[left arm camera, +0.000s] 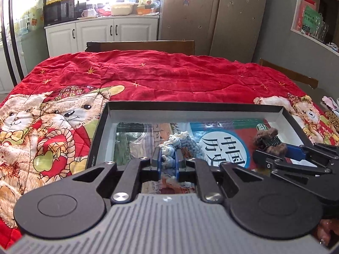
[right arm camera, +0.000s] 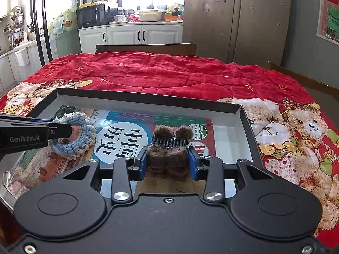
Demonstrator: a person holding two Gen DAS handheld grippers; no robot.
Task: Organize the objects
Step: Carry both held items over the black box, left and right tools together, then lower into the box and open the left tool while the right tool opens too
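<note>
Grippers both sit over the shallow black box (left arm camera: 284, 114) on the red bear quilt (left arm camera: 148, 74). We see our left gripper (left arm camera: 168, 158) clamped on the blue crochet scrunchie (left arm camera: 180, 142); its blue pads (left arm camera: 157, 165) squeeze the near side of the ring. In the right wrist view the same scrunchie (right arm camera: 73, 136) hangs off the left gripper's tip (right arm camera: 63, 130), over the left part of the box, above the picture books lying inside.

Our right gripper (right arm camera: 168, 162) is closed on the brown fuzzy hair claw (right arm camera: 168, 148): pads (right arm camera: 143, 163) press both sides of its furry body, black teeth pointing away from the camera, two round fuzzy ears beyond them. From the left wrist view the claw (left arm camera: 269, 141) sits at the right gripper's tip (left arm camera: 273, 148), over the right half of the box, near the right wall. We can't tell whether claw or scrunchie touches the books below.

Books inside the box: one with a large white circle and black Chinese characters (right arm camera: 125, 141), under a glossy plastic cover (right arm camera: 12, 177), and an illustrated one further left (left arm camera: 131, 141).

Background: white cabinets (right arm camera: 127, 35), a black microwave (right arm camera: 92, 17), and wooden chair backs (left arm camera: 139, 46) past the far edge of the quilt.
</note>
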